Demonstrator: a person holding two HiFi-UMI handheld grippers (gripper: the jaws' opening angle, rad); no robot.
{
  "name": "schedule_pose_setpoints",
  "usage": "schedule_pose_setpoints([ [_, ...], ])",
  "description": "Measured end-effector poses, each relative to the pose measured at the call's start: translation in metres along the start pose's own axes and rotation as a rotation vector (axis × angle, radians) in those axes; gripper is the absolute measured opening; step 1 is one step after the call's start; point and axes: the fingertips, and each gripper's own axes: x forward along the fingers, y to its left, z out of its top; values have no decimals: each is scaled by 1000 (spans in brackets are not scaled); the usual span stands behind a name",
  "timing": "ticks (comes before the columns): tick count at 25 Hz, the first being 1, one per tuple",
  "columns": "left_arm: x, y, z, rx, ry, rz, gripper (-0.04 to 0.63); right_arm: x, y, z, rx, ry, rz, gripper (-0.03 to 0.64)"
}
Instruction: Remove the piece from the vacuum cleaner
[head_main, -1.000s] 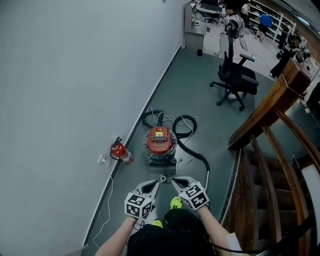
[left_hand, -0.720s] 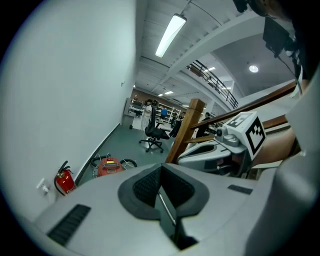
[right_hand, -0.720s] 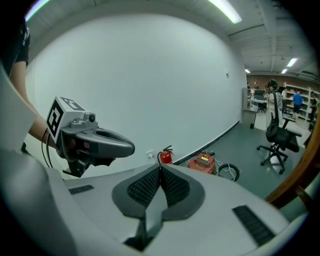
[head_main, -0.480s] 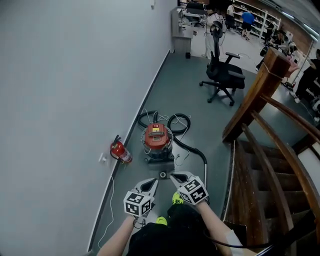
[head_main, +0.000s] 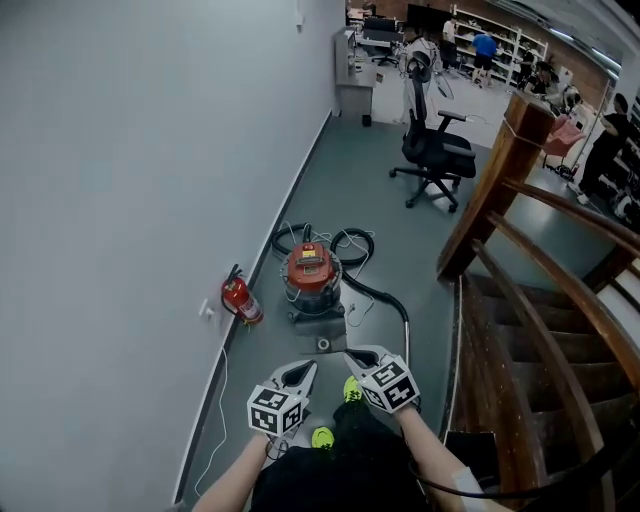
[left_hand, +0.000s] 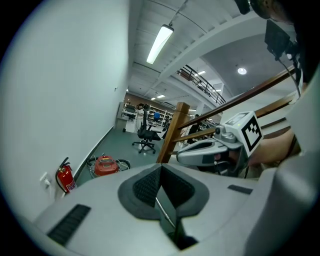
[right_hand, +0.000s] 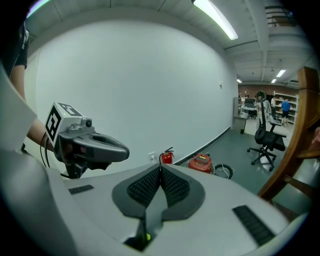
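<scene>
A red canister vacuum cleaner (head_main: 310, 272) stands on the grey floor near the wall, with its black hose (head_main: 352, 243) coiled behind it and a pipe (head_main: 404, 318) running toward me. A small round piece (head_main: 323, 344) lies on the floor in front of it. My left gripper (head_main: 301, 376) and right gripper (head_main: 353, 358) are held side by side low in the head view, short of the vacuum, both shut and empty. The left gripper view shows the vacuum (left_hand: 104, 165) far off past the shut jaws, and the right gripper view shows it (right_hand: 201, 162) too.
A red fire extinguisher (head_main: 240, 300) stands against the white wall, left of the vacuum. A black office chair (head_main: 432, 150) sits farther down the corridor. A wooden staircase with its railing (head_main: 520, 240) fills the right side. A white cable (head_main: 215, 420) runs along the wall.
The head view has tilted up, so the vacuum sits slightly higher in frame and more of the far room shows. Both grippers stay shut in about the same place.
</scene>
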Motion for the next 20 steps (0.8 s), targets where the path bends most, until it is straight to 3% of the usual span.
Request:
schedule_pose_setpoints([
  [13,-37,-36,-47,-37,23,-1,9,-31,46,-34,53,-8,24,15],
  [18,-42,-43,-34,-49,-13,37,9,-38,60,-28,29,-25,87,14],
  [20,-43,-52,-27,-16,-18,32,9,-42,65,-23,14,-40,103,14],
])
